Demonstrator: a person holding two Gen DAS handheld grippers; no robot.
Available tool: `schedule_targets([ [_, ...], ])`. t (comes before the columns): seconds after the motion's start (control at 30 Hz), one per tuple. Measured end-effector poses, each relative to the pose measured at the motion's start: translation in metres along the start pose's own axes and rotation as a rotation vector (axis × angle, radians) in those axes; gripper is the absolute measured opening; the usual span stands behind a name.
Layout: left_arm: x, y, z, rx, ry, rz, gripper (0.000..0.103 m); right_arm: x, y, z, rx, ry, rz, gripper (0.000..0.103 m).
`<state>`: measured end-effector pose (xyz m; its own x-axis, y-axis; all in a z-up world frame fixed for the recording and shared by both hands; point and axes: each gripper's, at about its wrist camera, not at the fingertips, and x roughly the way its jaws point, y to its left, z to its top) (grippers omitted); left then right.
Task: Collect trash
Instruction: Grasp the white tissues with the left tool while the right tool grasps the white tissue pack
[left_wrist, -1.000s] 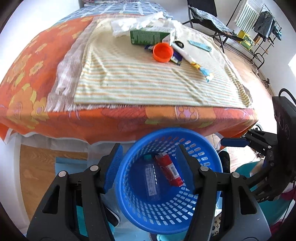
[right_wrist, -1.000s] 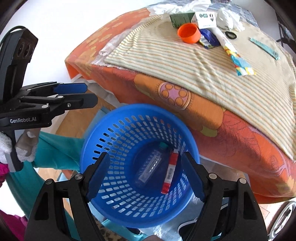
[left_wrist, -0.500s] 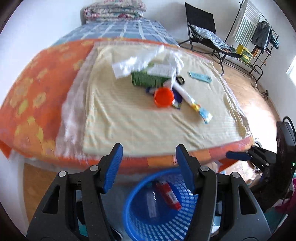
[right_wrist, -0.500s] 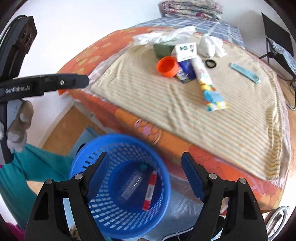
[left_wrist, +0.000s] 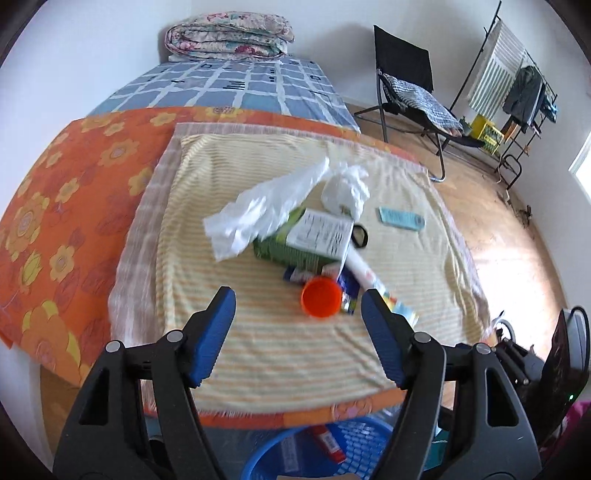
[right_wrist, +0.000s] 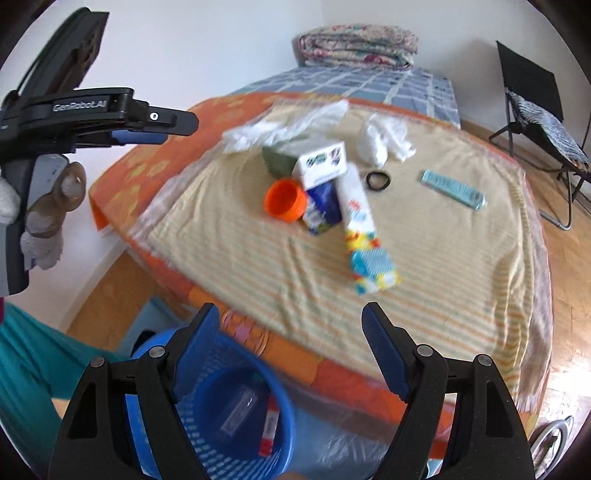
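Trash lies on a striped cloth (left_wrist: 258, 332) on the bed: an orange cap (left_wrist: 320, 297) (right_wrist: 285, 199), a green-and-white box (left_wrist: 306, 240) (right_wrist: 322, 165), a white tube (right_wrist: 360, 218), a clear plastic bag (left_wrist: 266, 206) and crumpled tissue (left_wrist: 345, 188) (right_wrist: 382, 142). A blue basket (right_wrist: 229, 417) (left_wrist: 362, 452) on the floor at the bed's near edge holds a clear bottle (right_wrist: 240, 410) and a red wrapper (left_wrist: 328, 445). My left gripper (left_wrist: 298, 338) is open and empty above the near edge, short of the cap. My right gripper (right_wrist: 291, 349) is open and empty above the basket.
A black hair tie (right_wrist: 378, 181) and a teal comb (right_wrist: 452, 190) lie on the cloth. A folded quilt (left_wrist: 229, 35) sits at the bed's head. A black chair (left_wrist: 410, 92) and a clothes rack (left_wrist: 517, 88) stand to the right on the wooden floor.
Both grippers have risen from over the basket and tilted up toward the bed. The basket has dropped to the bottom of both views; the trash pile now sits ahead.
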<state>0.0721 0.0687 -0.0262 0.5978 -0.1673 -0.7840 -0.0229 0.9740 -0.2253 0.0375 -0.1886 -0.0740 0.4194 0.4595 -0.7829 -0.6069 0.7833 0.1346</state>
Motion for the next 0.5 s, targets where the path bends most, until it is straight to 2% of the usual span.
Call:
schedule_targets([
  [0.17, 0.022, 0.008, 0.029, -0.059, 0.01, -0.008, 0.073, 0.003, -0.02, 0.021, 0.05, -0.004, 0.018, 0.079],
  [0.5, 0.074, 0.027, 0.062, -0.127, 0.082, -0.012, 0.073, 0.039, -0.065, 0.066, 0.177, 0.082, 0.123, 0.079],
])
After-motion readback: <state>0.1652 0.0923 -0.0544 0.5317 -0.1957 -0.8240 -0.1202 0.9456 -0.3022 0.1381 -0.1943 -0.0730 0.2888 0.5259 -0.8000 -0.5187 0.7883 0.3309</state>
